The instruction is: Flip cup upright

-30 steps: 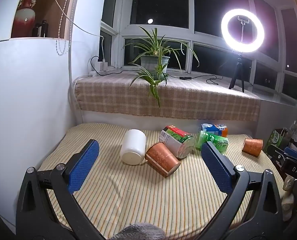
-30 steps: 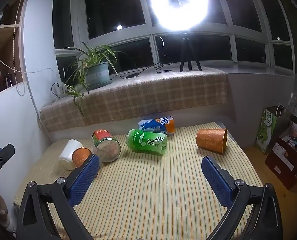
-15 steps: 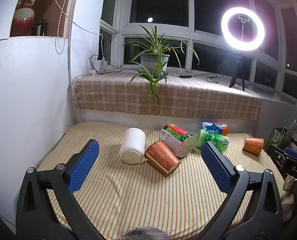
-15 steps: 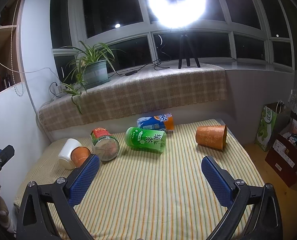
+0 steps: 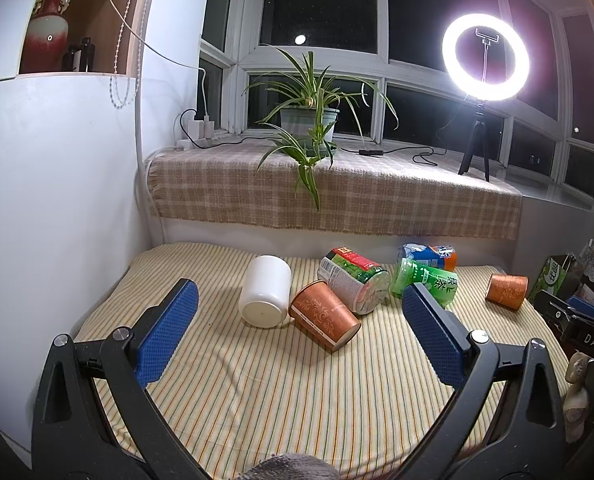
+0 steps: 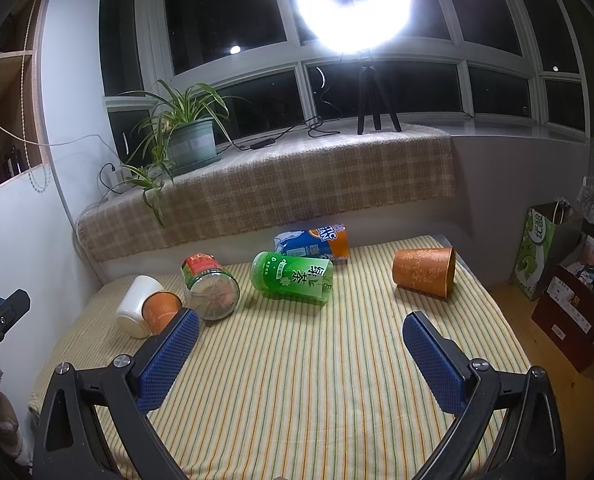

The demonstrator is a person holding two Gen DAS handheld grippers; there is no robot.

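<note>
Several cups lie on their sides on a striped cloth table [image 5: 297,400]. In the left wrist view a white cup [image 5: 265,290], an orange patterned cup [image 5: 324,316], a red-green cup [image 5: 353,282], a green cup [image 5: 425,282], a blue cup [image 5: 427,254] and a second orange cup [image 5: 506,291] show. My left gripper [image 5: 297,312] is open and empty, short of the white and orange cups. My right gripper [image 6: 301,340] is open and empty; the green cup [image 6: 293,278] and orange cup [image 6: 425,271] lie beyond it.
A plaid-covered window ledge [image 5: 337,196] runs behind the table with a potted plant [image 5: 309,124] and a ring light on a tripod [image 5: 485,60]. A white wall [image 5: 57,200] bounds the left. Bags and boxes [image 6: 569,264] stand on the floor at the right.
Both grippers have shifted slightly; the view has tilted a little. The cups have not moved and both grippers stay open.
</note>
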